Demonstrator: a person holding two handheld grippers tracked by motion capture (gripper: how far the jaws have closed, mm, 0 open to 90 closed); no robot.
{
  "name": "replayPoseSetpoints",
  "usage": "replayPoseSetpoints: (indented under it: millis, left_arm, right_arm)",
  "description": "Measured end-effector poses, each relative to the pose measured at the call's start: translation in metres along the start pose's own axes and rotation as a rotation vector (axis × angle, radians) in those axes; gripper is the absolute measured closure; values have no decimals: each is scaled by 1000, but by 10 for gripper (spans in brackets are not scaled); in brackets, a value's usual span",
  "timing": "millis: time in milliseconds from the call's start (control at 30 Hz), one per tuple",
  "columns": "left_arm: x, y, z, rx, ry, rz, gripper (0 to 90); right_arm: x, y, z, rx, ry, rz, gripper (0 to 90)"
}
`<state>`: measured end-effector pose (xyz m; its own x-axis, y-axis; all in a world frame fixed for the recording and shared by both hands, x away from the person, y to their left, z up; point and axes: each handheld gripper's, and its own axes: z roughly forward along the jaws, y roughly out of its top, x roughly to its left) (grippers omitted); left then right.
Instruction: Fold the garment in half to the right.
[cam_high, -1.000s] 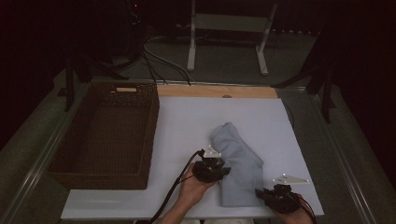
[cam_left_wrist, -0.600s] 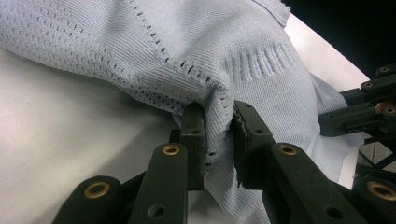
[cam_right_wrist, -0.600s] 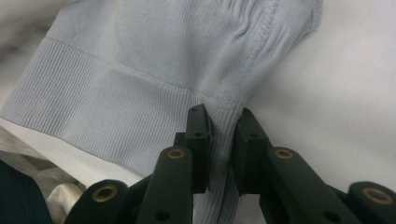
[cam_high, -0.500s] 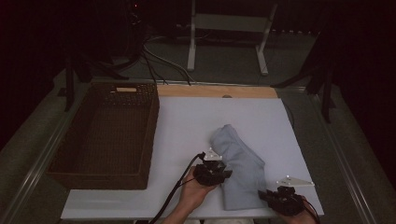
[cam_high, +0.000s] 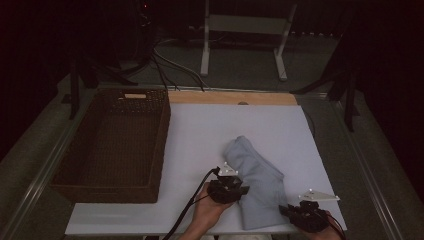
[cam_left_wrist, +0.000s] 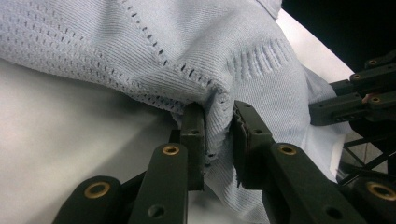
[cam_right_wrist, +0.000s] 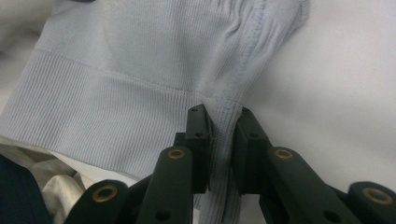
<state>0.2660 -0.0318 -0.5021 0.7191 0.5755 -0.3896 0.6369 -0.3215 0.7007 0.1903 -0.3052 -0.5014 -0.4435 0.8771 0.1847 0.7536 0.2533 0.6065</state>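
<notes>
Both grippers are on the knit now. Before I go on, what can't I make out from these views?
- Light blue knit garment: bunched, so its type and underside are hidden in the high view.
- Wicker basket: its floor is too dark to read.
- Left gripper and right gripper: fabric hides the jaw pads, so depth of bite is unclear.

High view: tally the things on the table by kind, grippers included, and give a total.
Light blue knit garment: 1
Brown wicker basket: 1
White table cover: 1
Grippers: 2, the left gripper and the right gripper, each pinching the garment
Total: 5
</notes>
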Motion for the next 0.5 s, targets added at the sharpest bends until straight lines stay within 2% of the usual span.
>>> replayPoseSetpoints:
  millis: [167, 300, 433, 500]
  left_arm:
    - [1, 0, -3, -1, -8, 16, 749]
    - [6, 1, -8, -32, 1, 40, 614]
    - [13, 3, -15, -64, 9, 34, 510]
    - [16, 4, -17, -72, 17, 32, 419]
  right_arm:
    - [0, -1, 0, 2, -8, -7, 790]
    - [-1, -1, 0, 0, -6, -4, 790]
    - [-1, -1, 0, 1, -7, -11, 790]
    - [-1, -1, 0, 0, -6, -11, 789]
